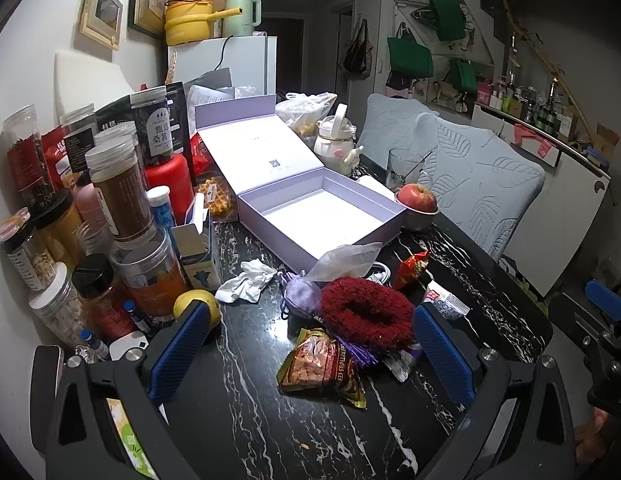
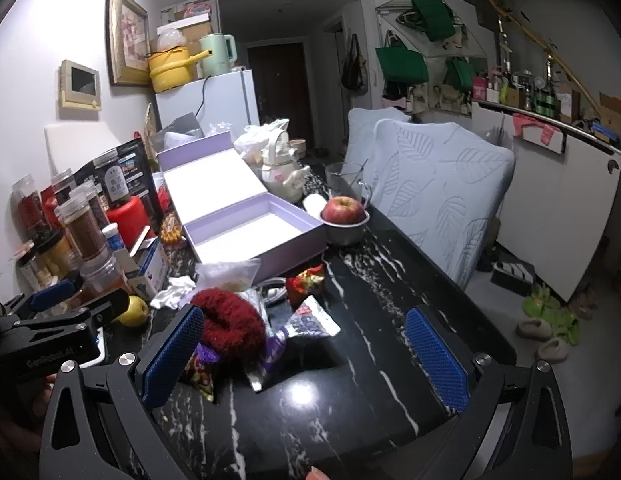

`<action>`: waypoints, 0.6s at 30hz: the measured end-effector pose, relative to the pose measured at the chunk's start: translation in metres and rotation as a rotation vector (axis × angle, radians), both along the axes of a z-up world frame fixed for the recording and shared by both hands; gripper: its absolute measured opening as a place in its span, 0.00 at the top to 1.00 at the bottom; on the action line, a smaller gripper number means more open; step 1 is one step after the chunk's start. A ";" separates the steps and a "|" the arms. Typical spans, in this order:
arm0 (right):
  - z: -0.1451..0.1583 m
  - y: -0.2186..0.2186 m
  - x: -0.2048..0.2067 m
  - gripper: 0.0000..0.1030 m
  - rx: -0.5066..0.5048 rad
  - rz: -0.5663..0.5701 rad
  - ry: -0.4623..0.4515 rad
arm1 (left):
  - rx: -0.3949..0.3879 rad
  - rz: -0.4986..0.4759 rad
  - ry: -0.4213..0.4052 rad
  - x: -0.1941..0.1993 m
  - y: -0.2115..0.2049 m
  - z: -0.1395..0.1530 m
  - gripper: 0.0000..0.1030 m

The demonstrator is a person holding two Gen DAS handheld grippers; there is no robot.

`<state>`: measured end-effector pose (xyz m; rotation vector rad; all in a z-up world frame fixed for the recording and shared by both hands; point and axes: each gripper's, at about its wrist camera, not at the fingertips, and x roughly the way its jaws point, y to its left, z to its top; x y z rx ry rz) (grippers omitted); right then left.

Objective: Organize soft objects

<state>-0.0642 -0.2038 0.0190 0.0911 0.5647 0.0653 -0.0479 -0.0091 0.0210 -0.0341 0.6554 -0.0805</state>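
Observation:
A fuzzy dark red scrunchie point(image 1: 368, 312) lies on the black marble table point(image 1: 250, 400), next to a small lilac pouch point(image 1: 300, 294) and a crumpled white cloth point(image 1: 246, 282). An open, empty lilac box point(image 1: 322, 216) stands behind them. My left gripper point(image 1: 310, 350) is open, just in front of the scrunchie, empty. My right gripper point(image 2: 306, 358) is open and empty; the scrunchie point(image 2: 230, 326) sits by its left finger point(image 2: 172, 354). The box also shows in the right wrist view point(image 2: 254, 232).
Snack packets point(image 1: 322, 372) lie around the scrunchie. Several jars and bottles point(image 1: 110, 208) crowd the table's left side. A lemon point(image 1: 196, 306), an apple in a metal bowl point(image 1: 417, 204), a glass point(image 1: 404, 168) and a white teapot point(image 1: 336, 140) stand around the box. Padded chairs point(image 1: 478, 184) stand at right.

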 end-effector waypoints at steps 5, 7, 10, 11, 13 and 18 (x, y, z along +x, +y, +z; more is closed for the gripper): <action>-0.004 -0.004 -0.007 0.00 0.039 0.004 0.005 | -0.002 -0.005 -0.006 -0.010 -0.002 -0.003 0.00; -0.007 -0.005 -0.011 0.00 0.041 0.005 0.006 | 0.001 -0.011 -0.011 -0.014 -0.002 -0.006 0.00; -0.013 -0.007 -0.016 0.00 0.055 0.011 0.008 | 0.003 -0.014 -0.001 -0.020 -0.004 -0.014 0.00; -0.015 -0.008 -0.018 0.00 0.058 0.014 0.011 | -0.003 -0.018 0.007 -0.021 -0.003 -0.018 0.00; -0.022 -0.007 -0.020 0.00 0.059 0.023 0.020 | -0.016 -0.026 0.023 -0.024 -0.003 -0.026 0.00; -0.044 -0.009 -0.023 0.00 0.062 0.049 0.067 | -0.041 -0.051 0.068 -0.028 -0.006 -0.049 0.00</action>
